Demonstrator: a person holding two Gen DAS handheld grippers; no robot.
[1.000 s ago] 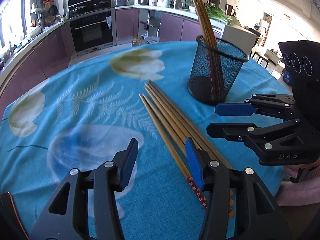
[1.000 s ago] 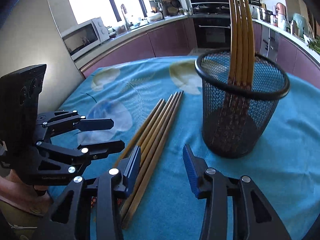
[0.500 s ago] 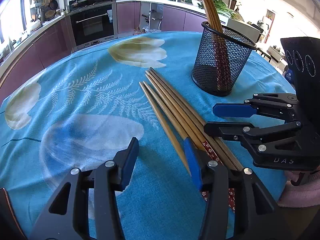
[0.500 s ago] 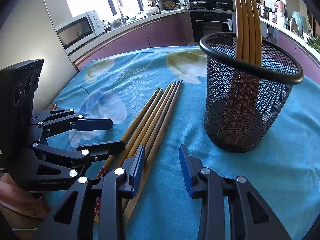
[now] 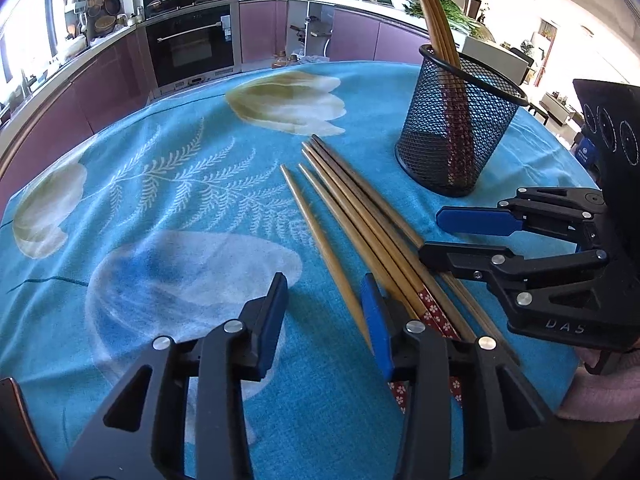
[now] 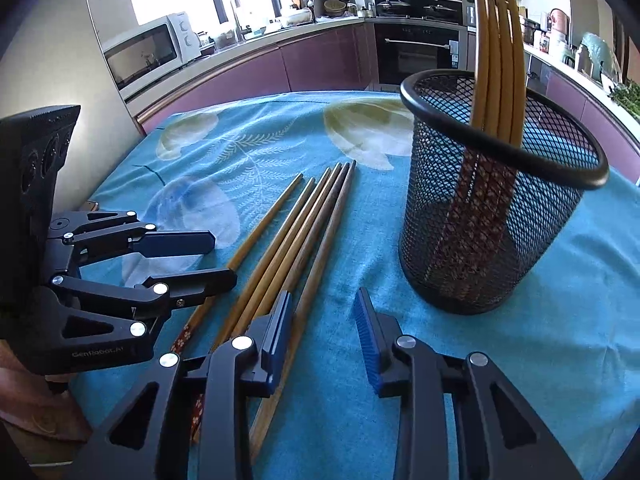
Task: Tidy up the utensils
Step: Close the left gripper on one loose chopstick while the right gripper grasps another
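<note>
Several wooden chopsticks [image 5: 352, 216] lie side by side on the blue cloth; they also show in the right wrist view [image 6: 296, 248]. A black mesh cup [image 5: 456, 136] holds several upright chopsticks [image 6: 496, 40]; the cup also shows in the right wrist view [image 6: 492, 216]. My left gripper [image 5: 324, 308] is open and empty, low over the chopsticks' patterned ends, with the leftmost chopstick between its fingers. My right gripper [image 6: 320, 328] is open and empty, just right of the bundle. Each gripper shows in the other's view: the right one [image 5: 432, 236], the left one [image 6: 224, 256].
The round table's blue flowered cloth [image 5: 168, 184] drops off at its edges. Kitchen counters, an oven [image 5: 192, 44] and a microwave [image 6: 148, 52] stand behind the table. A pink sleeve [image 5: 596, 392] is at the right table edge.
Both grippers have moved forward and lower toward the chopsticks. The left gripper's fingers now straddle the leftmost chopstick. Both stay open.
</note>
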